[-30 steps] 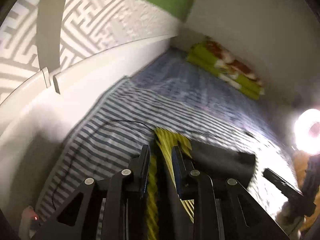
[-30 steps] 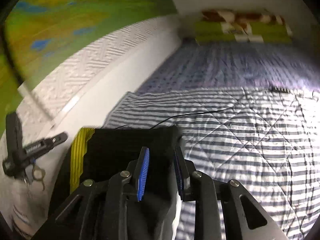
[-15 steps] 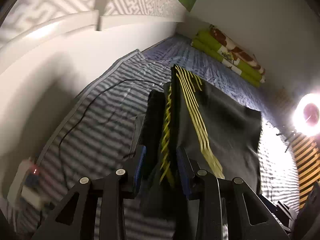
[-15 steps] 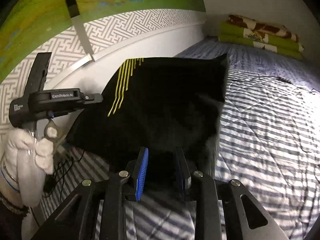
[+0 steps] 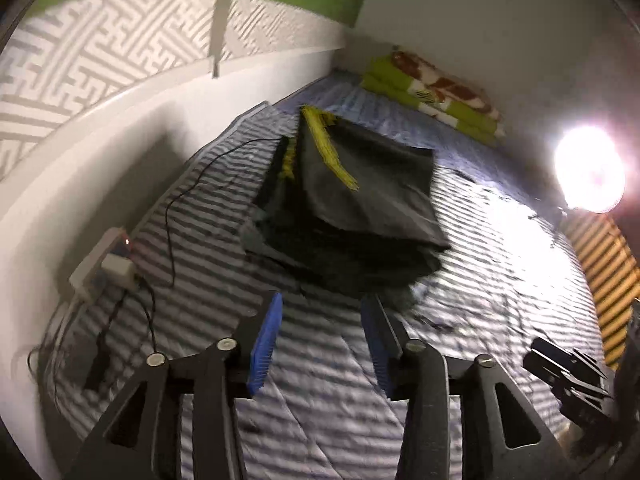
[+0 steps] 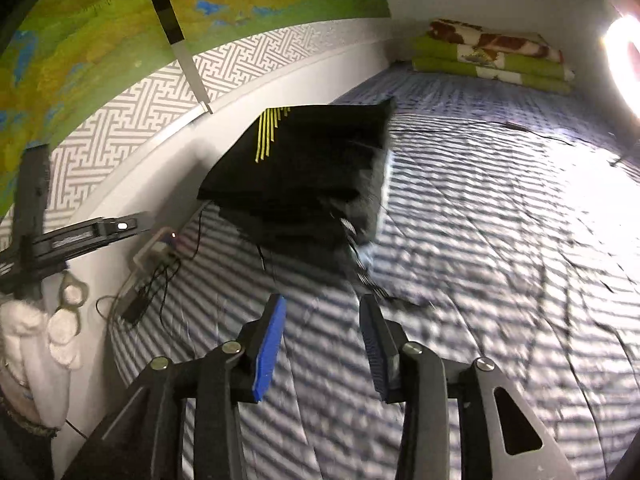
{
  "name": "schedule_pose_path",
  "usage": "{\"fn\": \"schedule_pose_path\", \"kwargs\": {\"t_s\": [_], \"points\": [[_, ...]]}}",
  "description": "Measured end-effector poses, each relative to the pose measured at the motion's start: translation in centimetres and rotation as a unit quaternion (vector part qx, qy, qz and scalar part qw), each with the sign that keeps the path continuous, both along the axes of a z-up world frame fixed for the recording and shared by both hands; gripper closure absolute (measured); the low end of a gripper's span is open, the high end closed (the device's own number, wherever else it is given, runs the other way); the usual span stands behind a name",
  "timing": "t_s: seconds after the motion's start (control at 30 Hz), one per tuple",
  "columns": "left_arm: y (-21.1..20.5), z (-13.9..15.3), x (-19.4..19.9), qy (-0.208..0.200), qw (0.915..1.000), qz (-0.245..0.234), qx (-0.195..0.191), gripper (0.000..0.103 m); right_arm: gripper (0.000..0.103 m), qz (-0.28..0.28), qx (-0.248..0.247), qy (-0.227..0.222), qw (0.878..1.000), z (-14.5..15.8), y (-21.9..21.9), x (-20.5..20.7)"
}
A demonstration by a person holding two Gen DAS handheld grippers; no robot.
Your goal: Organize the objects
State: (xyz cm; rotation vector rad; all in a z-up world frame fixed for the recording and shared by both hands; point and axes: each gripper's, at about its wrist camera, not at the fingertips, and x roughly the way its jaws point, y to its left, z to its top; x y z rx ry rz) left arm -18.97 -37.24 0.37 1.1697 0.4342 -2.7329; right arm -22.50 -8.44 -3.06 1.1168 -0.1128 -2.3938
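Release step: the folded black garment lies on the striped quilt near the wall. Both the left gripper and the right gripper are opening, empty. Next probably calls for another item, though blur hides detail.

Matt black cloth garment

I see a bed under a striped quilt, folded blankets at its far end. A ring lamp glares beside key-patterned wallpaper.
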Motion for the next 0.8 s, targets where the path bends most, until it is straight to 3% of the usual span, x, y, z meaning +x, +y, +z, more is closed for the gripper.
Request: {"fn": "schedule_pose_path", "kwargs": {"t_s": [0.1, 0.23, 0.33, 0.47, 0.8], "points": [[3.7, 1.5, 3.7, 0.014, 0.9997, -0.019, -0.005, 0.05, 0.058, -0.02, 0.0, -0.004, 1.0, 0.5, 2.5, 3.0], [8.9, 3.1, 8.0, 0.032, 0.9981, -0.045, -0.029, 0.033, 0.05, -0.048, 0.013, 0.01, 0.999, 1.7, 5.6, 7.6], [12.4, 4.0, 11.0, 0.046, 0.9965, -0.058, -0.038, 0.025, 0.038, -0.064, 0.026, 0.03, 0.997, 2.5, 7.4, 10.5], [17.1, 4.7, 14.3, 0.053, 0.9936, -0.075, -0.066, 0.01, 0.034, -0.085, 0.023, 0.044, 0.995, 3.4, 10.1, 14.1], [24.0, 3.1, 19.1, 0.052, 0.992, -0.092, -0.069, 0.001, 0.031, -0.123, 0.038, 0.056, 0.99, 3.2, 14.1, 19.7]]}}
